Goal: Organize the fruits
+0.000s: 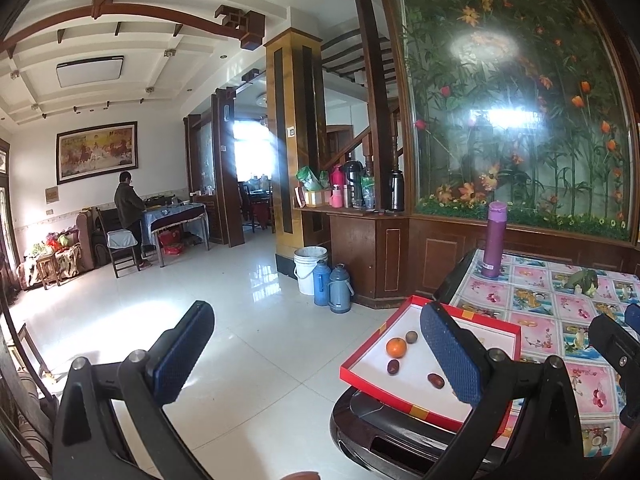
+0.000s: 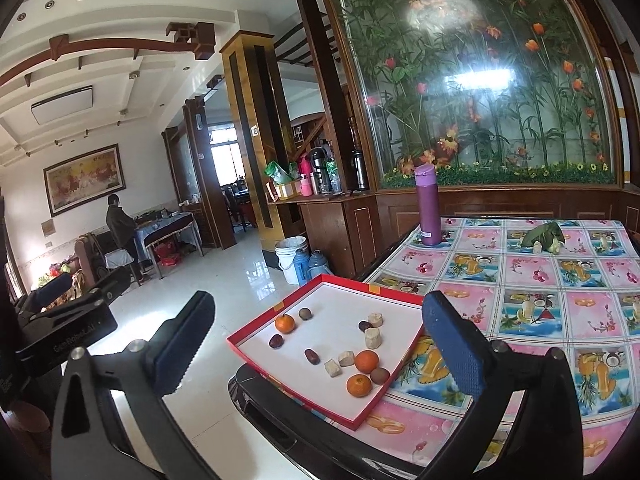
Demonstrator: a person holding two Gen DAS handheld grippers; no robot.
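Observation:
A shallow red tray (image 2: 256, 334) with a white floor lies on the table's near left corner. In it lie three oranges (image 2: 366, 361), two brown round fruits (image 2: 380, 375), dark dates (image 2: 311, 356) and several pale chunks (image 2: 372, 337). My right gripper (image 2: 318, 346) stands wide open just short of the tray, with nothing between its pads. In the left wrist view my left gripper (image 1: 318, 354) is open too, off the tray's (image 1: 376, 390) left side over the floor. Its right finger (image 1: 452, 352) hides part of the tray, so only one orange (image 1: 396, 347) and some small fruits show.
A purple flask (image 2: 429, 208) and a green leafy bundle (image 2: 544, 236) stand at the far side of the fruit-patterned tablecloth (image 2: 520, 312). A white bucket (image 2: 290, 258) and blue thermoses stand on the tiled floor. Across the room, a person (image 2: 120, 228) stands at another table.

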